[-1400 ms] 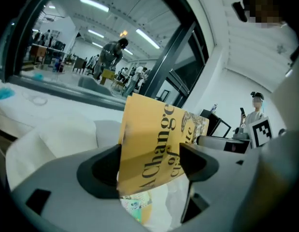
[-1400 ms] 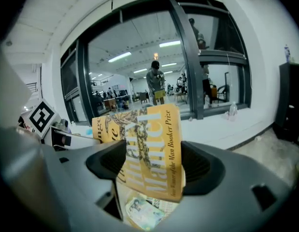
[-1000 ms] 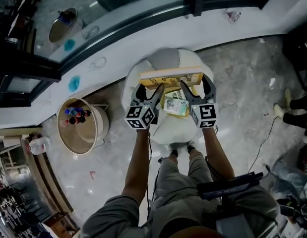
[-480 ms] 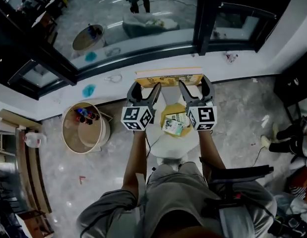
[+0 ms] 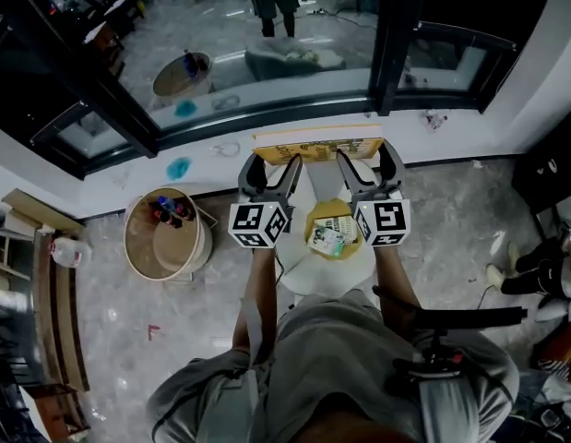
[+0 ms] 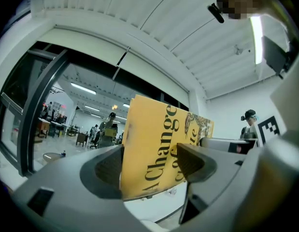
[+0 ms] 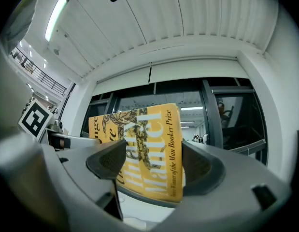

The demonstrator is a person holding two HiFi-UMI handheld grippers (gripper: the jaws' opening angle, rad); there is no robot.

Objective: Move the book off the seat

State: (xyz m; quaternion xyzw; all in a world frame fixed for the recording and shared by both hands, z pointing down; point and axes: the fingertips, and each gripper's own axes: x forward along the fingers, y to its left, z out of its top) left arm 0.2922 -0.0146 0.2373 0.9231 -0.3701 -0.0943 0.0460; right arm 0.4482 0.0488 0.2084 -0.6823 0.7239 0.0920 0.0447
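Quick update: the yellow book (image 5: 317, 144) is hanging in mid-air now, well clear of the white seat (image 5: 299, 268). In the head view it's showing up against the pale sill (image 5: 469, 118) on the far side. A second ago it was sitting right down at seat level with both tools on it, and it's been climbing since. The seat is looking small underneath it now.

The left tool (image 5: 271, 162) is pinching the left end of the book. Its jaws have just been closing in a bit, with the cover wedged between the pads. The right tool (image 5: 366, 155) is doing the same on the right end, jaws spread wide and gripping that end of the book. In both tool views the book is standing upright with its cover facing back at the person.

As I read it, the "off the seat" part is basically happening already. What's left is picking a spot and putting the book down there. Both hands are going to have to keep travelling together, or one end could be slipping out.

A smaller booklet (image 5: 333, 231) is lying on the seat and nothing is touching it.
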